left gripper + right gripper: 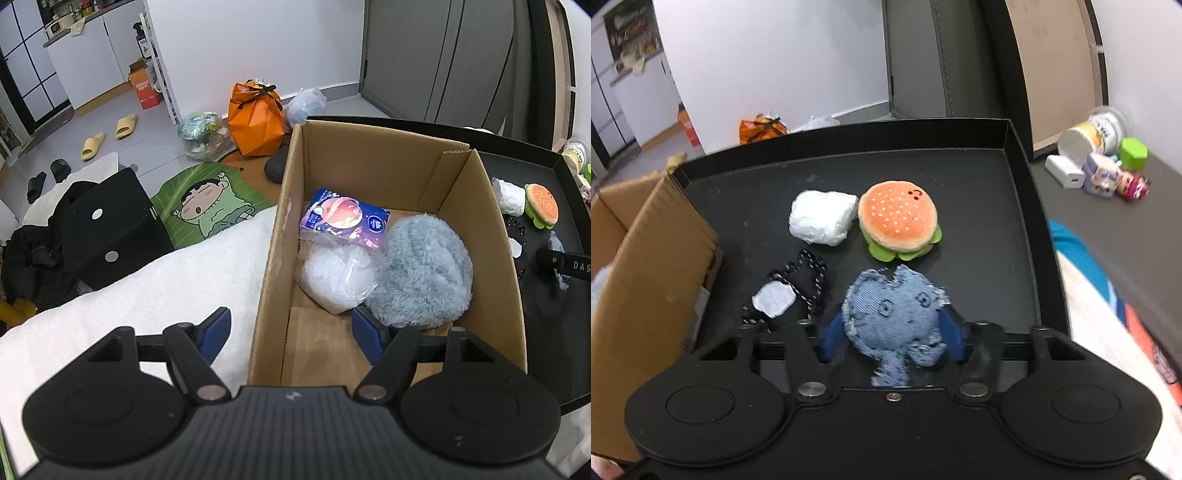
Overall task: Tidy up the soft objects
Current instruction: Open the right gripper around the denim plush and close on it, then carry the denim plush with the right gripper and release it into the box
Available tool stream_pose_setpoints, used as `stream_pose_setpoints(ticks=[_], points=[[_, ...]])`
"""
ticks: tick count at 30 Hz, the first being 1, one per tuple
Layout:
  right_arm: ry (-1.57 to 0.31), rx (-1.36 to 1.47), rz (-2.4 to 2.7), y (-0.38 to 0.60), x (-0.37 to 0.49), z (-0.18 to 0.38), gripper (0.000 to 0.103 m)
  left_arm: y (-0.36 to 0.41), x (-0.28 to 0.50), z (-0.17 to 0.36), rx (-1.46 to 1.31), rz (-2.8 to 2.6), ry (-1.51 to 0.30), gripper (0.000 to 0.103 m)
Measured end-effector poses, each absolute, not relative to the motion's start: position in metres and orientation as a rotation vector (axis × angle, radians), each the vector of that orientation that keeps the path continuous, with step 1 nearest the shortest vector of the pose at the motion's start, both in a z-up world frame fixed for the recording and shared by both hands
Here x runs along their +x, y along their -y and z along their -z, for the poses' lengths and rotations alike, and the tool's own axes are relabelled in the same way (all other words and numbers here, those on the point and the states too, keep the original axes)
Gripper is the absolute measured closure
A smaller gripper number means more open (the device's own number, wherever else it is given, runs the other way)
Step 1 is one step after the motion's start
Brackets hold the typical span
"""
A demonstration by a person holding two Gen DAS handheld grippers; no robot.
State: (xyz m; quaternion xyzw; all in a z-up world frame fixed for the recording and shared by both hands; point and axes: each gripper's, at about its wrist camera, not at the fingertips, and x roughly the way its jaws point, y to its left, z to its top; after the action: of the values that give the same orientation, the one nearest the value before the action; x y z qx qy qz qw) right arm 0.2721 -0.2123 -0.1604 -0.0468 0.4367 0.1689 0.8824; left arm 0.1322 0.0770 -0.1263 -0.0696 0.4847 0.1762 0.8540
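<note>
A cardboard box [476, 206] holds a fluffy blue-grey pad [421, 269], a clear plastic-wrapped bundle [332, 273] and a blue tissue pack [343, 218]. My left gripper [291, 332] is open and empty above the box's near left wall. My right gripper [892, 332] is shut on a denim plush toy [894, 314] above the black tray [997, 266]. On the tray lie a burger plush [899, 219], a white wrapped roll [822, 218] and a black pouch with a white patch [790, 291]. The burger plush [541, 205] also shows in the left wrist view.
The box [646, 266] stands at the tray's left side. A white fluffy blanket [147, 295] lies left of the box. Small toys and a tipped cup [1097, 158] sit on the grey surface right of the tray. Bags [255, 118] and slippers lie on the floor.
</note>
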Motion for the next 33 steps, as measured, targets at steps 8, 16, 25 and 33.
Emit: stream_pose_setpoints(ticks=[8,16,25,33], points=[[-0.905,-0.105,-0.371,0.214,0.253,0.146,0.069,-0.082,0.131,0.127,-0.155,-0.384,-1.013,0.032],[-0.865,-0.069,-0.409,0.212,0.243,0.121,0.069,-0.078,0.129,0.121,-0.153,-0.381,-1.001,0.032],[-0.809,-0.04,-0.47,0.193,0.235,0.083,0.077,-0.08,0.122,0.117,-0.166,-0.369,-0.976,0.033],[-0.765,-0.057,-0.533,0.17,0.229,0.065,0.087,-0.086,0.117,0.12,-0.193,-0.363,-0.963,0.051]])
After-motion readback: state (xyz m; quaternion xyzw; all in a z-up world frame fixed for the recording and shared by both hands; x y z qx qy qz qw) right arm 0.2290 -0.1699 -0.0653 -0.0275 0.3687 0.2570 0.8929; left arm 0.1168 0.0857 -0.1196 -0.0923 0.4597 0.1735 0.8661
